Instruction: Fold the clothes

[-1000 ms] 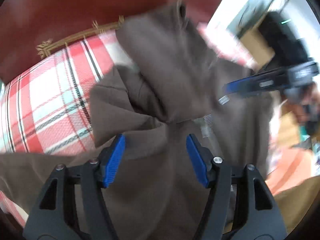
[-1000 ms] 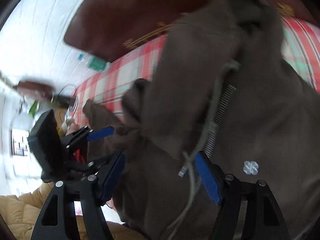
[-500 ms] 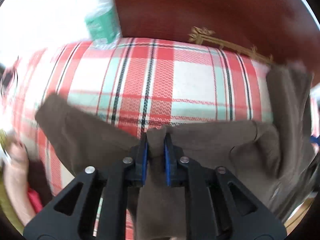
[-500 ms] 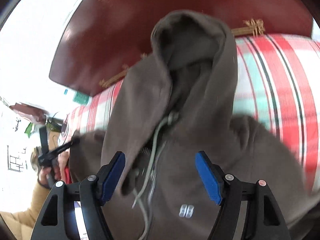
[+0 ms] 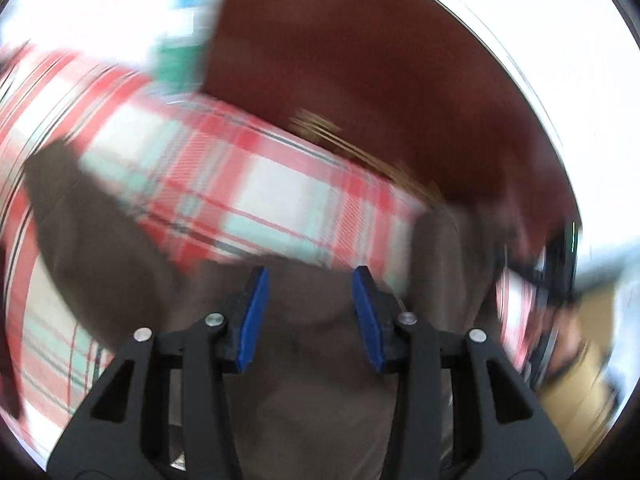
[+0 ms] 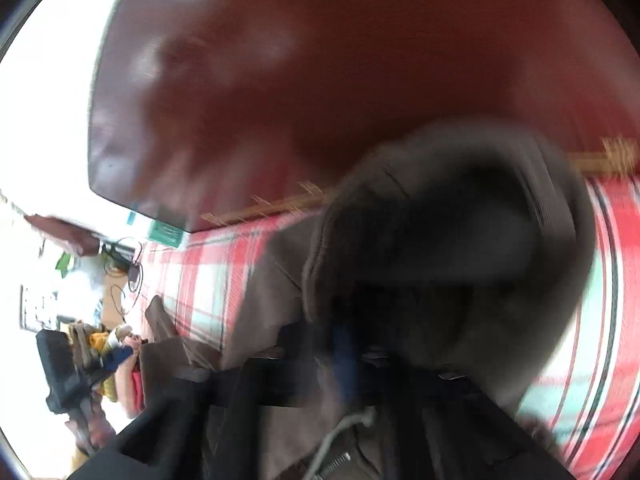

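Note:
A brown zip hoodie (image 5: pixel 312 364) lies on a red, white and teal plaid cover (image 5: pixel 256 184). In the left wrist view my left gripper (image 5: pixel 310 316) is open over the brown cloth, blue pads (image 5: pixel 252 312) apart, nothing between them. The sleeve (image 5: pixel 92 232) stretches away to the left. In the blurred right wrist view the hood (image 6: pixel 460 240) stands up right in front of the camera. My right gripper (image 6: pixel 344 356) looks closed on the hoodie's neck edge, its blue pads close together among the cloth. The drawstring and zip (image 6: pixel 340 440) hang below.
A dark red headboard (image 6: pixel 300 80) with a gold fringe rises behind the plaid cover. A green-labelled bottle (image 5: pixel 176 60) stands at the far left edge. The other hand-held gripper and a pile of clothes (image 6: pixel 104 352) show at the left of the right wrist view.
My left gripper has let go of the brown cloth and opened. My right gripper has moved in onto the hoodie's neck under the hood and closed. Both views are now motion-blurred.

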`<state>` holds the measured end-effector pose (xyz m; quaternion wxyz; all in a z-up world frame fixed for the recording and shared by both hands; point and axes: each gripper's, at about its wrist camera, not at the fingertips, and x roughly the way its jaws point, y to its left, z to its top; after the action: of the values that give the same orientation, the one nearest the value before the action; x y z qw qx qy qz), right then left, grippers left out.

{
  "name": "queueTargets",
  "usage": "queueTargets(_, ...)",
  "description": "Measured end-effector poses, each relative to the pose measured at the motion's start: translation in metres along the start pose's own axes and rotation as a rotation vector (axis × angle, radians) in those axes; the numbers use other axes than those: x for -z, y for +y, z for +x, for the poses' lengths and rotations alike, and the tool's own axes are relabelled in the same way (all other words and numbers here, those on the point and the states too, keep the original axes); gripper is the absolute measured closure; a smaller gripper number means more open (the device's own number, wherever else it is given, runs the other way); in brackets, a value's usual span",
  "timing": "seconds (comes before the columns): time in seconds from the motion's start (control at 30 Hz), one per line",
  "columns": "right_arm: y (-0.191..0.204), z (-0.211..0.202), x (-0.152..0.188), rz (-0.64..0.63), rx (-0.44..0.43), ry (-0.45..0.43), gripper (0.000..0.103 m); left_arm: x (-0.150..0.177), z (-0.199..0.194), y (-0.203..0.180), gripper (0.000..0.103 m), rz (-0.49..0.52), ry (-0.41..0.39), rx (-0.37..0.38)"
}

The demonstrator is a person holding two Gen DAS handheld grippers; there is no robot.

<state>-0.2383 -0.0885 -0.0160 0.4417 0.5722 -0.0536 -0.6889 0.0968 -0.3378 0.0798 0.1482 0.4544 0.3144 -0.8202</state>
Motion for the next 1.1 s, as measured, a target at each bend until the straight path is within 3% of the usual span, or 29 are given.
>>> queueTargets(0.1,0.023,-0.019,-0.023,-0.053,-0.05,-0.076,0.096,0.015,0.024,-0.055,0.054,0.21,0.075,0.068)
queueTargets(0.2,0.042,-0.04,-0.041,-0.089,-0.105,-0.155,0.096,0.031,0.047,-0.107,0.053,0.397,0.133,0.077)
queueTargets(0.33,0.059,-0.058,-0.052,-0.115,-0.142,-0.243,0.096,0.041,0.062,-0.152,0.052,0.524,0.09,0.05)
queueTargets(0.43,0.063,-0.067,-0.059,-0.118,-0.161,-0.289,0.096,0.041,0.081,-0.172,0.05,0.606,0.041,-0.01)
queueTargets(0.5,0.063,-0.071,-0.063,-0.117,-0.175,-0.297,0.094,0.029,0.105,-0.176,0.05,0.62,0.007,-0.106)
queueTargets(0.57,0.061,-0.07,-0.065,-0.112,-0.189,-0.272,0.083,0.013,0.133,-0.178,0.05,0.611,-0.013,-0.204)
queueTargets(0.63,0.057,-0.076,-0.06,-0.132,-0.15,-0.253,0.053,-0.01,0.16,-0.173,0.05,0.552,0.009,-0.255)
queueTargets(0.73,0.039,-0.097,-0.038,-0.139,-0.105,-0.239,0.041,-0.041,0.19,-0.163,0.051,0.451,0.044,-0.295)
queueTargets(0.8,0.023,-0.116,-0.018,-0.133,-0.082,-0.236,0.04,-0.054,0.196,-0.155,0.051,0.396,0.058,-0.295)
queueTargets(0.87,-0.003,-0.138,0.013,-0.101,-0.067,-0.237,0.034,-0.058,0.187,-0.15,0.051,0.368,0.058,-0.239)
queueTargets(0.97,-0.054,-0.179,0.078,-0.023,0.004,-0.244,0.029,-0.047,0.161,-0.154,0.051,0.41,0.041,-0.191)
queueTargets(1.1,-0.106,-0.186,0.137,0.084,0.108,-0.132,0.027,-0.03,0.127,-0.161,0.051,0.478,0.017,-0.136)
